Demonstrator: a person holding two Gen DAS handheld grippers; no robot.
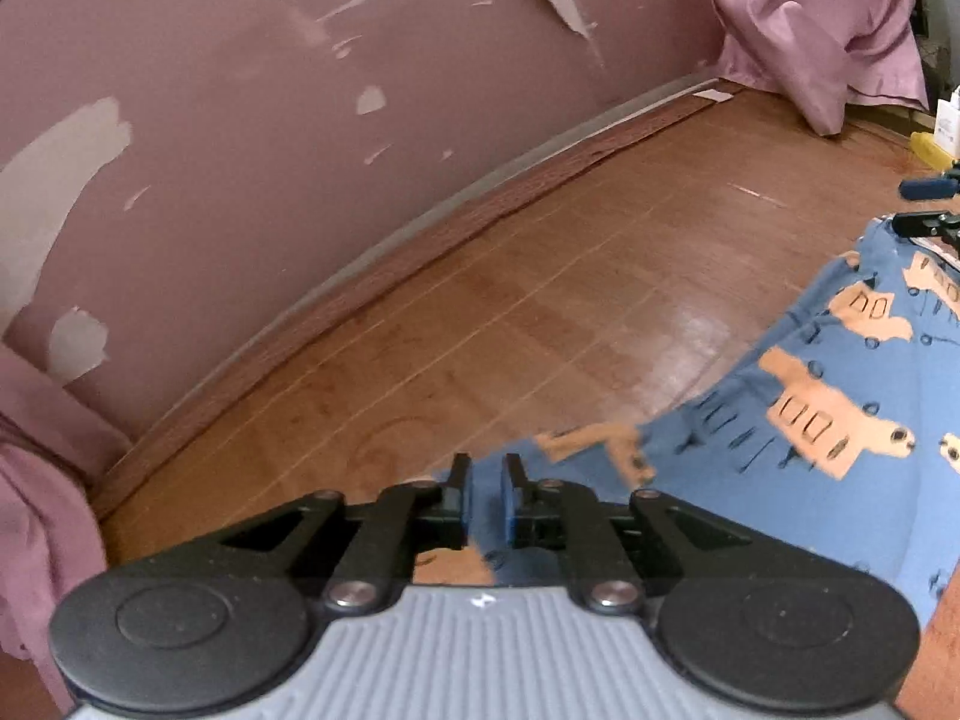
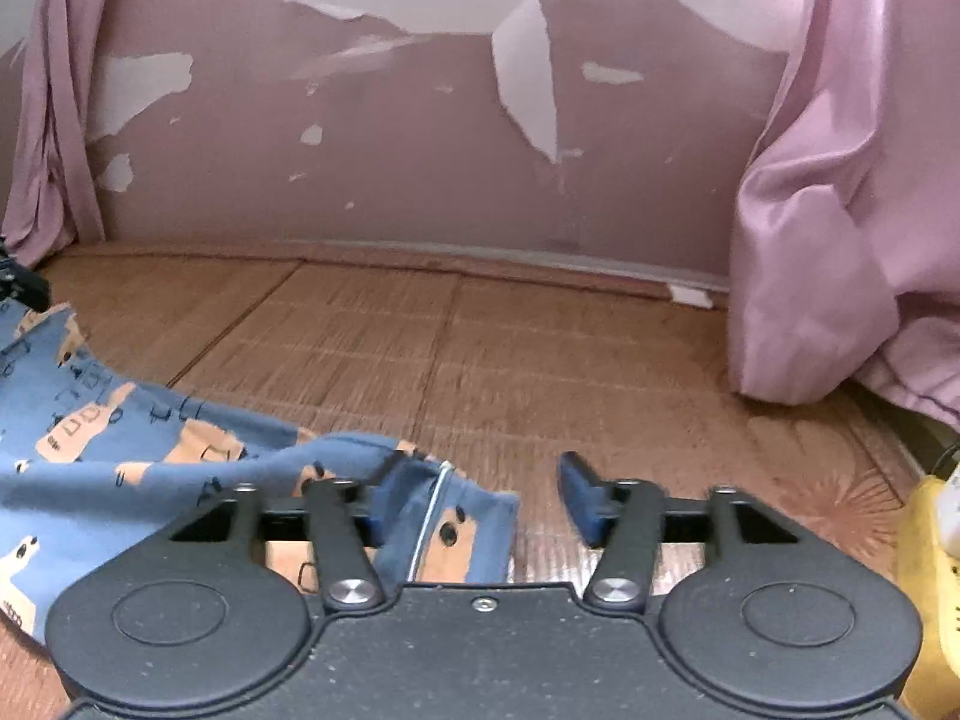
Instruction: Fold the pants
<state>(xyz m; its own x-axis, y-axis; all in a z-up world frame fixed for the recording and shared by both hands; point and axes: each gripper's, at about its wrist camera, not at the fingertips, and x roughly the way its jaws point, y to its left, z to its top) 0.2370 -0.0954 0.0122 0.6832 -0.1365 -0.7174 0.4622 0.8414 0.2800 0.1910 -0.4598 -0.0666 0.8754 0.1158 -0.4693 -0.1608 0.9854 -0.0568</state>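
We see one pair of blue pants (image 1: 798, 420) printed with tan animals, lying on a wooden floor (image 1: 540, 300); we take the pants as our landmark. Much is cut off: in the left wrist view the pants run out of the right and bottom edges, and in the right wrist view they leave the left edge, so we cannot see their full shape or how many folds they have.

The left gripper (image 1: 486, 501) sits over the pants' edge, its two blue-padded fingers (image 1: 513, 498) drawn close with only a narrow gap. Fabric lies beneath them, but we cannot tell whether any cloth is pinched between the pads.

The right gripper (image 2: 477, 495) is spread wide. Its left finger is partly hidden by a raised fold of the pants, where a thin pale cord also shows, while its right finger (image 2: 579, 495) stands over bare floor beside the pants, touching no cloth.

Beyond the pants stands a pink wall (image 2: 390, 180) with many patches of peeled paint. Two pink curtains (image 2: 840, 228) hang there, one to each side of the pants. Right of the pants, a yellow object (image 2: 927, 588) is cut off by the frame; we cannot identify it.
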